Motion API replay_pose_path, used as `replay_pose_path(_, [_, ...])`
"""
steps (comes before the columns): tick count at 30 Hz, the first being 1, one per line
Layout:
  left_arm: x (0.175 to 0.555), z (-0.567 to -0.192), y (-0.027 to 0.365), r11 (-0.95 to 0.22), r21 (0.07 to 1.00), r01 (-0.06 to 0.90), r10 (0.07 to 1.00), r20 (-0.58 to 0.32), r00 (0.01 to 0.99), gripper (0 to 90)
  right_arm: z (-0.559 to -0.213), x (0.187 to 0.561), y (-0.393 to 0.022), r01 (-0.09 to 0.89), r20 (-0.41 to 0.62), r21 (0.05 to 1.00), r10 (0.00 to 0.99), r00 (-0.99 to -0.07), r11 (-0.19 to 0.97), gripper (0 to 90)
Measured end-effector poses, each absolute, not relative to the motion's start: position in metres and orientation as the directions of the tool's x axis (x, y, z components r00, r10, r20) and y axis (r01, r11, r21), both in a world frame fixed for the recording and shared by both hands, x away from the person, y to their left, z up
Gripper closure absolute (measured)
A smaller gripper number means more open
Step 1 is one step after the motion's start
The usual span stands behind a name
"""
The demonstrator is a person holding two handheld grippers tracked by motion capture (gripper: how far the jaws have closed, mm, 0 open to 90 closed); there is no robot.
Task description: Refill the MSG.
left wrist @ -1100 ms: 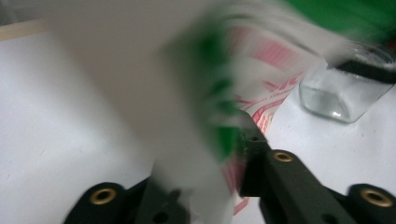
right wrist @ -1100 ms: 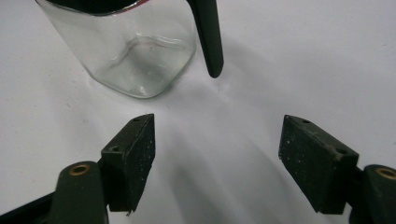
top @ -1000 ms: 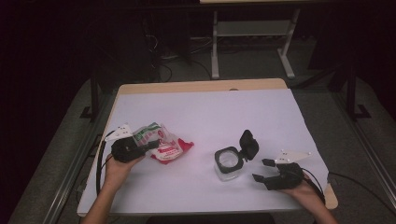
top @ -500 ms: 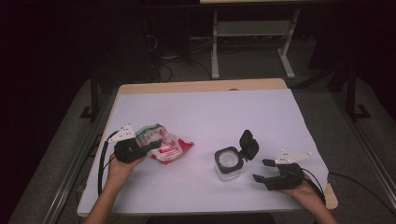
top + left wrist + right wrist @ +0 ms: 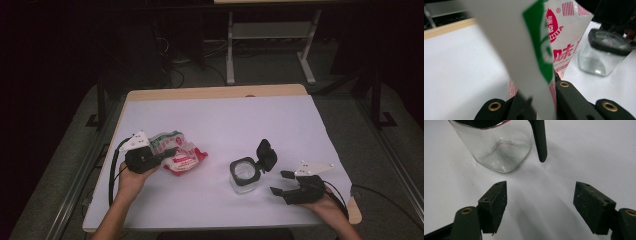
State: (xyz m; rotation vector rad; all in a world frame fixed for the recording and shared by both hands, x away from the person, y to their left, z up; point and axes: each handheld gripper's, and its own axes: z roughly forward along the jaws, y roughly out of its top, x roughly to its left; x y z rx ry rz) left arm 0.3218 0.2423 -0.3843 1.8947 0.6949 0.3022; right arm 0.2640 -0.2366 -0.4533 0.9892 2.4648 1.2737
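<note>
Left gripper clamped on the snack packet; right gripper empty, jaws wide.
The crumpled white, red and green packet stuck out past the left jaws; the clear glass jar, black lid flipped up, stood just ahead of the right jaws.

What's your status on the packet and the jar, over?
Left tool shut on packet. Right tool open, short of jar, nothing between jaws. Jar lid flipped open. Nothing between packet and jar.
</note>
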Motion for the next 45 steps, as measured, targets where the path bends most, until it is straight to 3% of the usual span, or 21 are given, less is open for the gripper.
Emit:
replay_pose_path(11, [0.327,-0.348,0.218,-0.275,0.911,0.307,0.574,-0.1,0.812,90.0,-0.449,0.259,-0.238,0.461,0.122,0.794,0.638,-0.76,0.397,26.7])
replay_pose_path(23, [0.317,-0.339,0.216,-0.233,0.921,0.313,0.542,-0.145,0.828,90.0,-0.434,0.246,-0.228,0.449,0.136,0.8,0.609,-0.781,0.397,29.9])
replay_pose_path(26, [0.314,-0.338,0.215,-0.242,0.921,0.304,0.534,-0.135,0.835,90.0,-0.43,0.243,-0.225,0.448,0.139,0.797,0.6,-0.788,0.405,35.9])
replay_pose_path(28, [0.312,-0.337,0.214,-0.24,0.922,0.304,0.525,-0.14,0.839,90.0,-0.428,0.242,-0.224,0.443,0.139,0.793,0.583,-0.8,0.419,44.8])
replay_pose_path(33, [0.307,-0.335,0.213,-0.243,0.923,0.298,0.509,-0.14,0.849,90.0,-0.425,0.239,-0.219,0.457,0.156,0.765,0.558,-0.815,0.454,81.9])
replay_pose_path(35, [0.306,-0.334,0.213,-0.23,0.925,0.302,0.502,-0.153,0.851,90.0,-0.425,0.238,-0.217,0.446,0.156,0.763,0.537,-0.829,0.467,89.8])
replay_pose_path(45, [0.301,-0.328,0.209,-0.223,0.928,0.298,0.476,-0.163,0.864,90.0,-0.413,0.229,-0.195,0.384,0.152,0.784,0.449,-0.881,0.487,90.0])
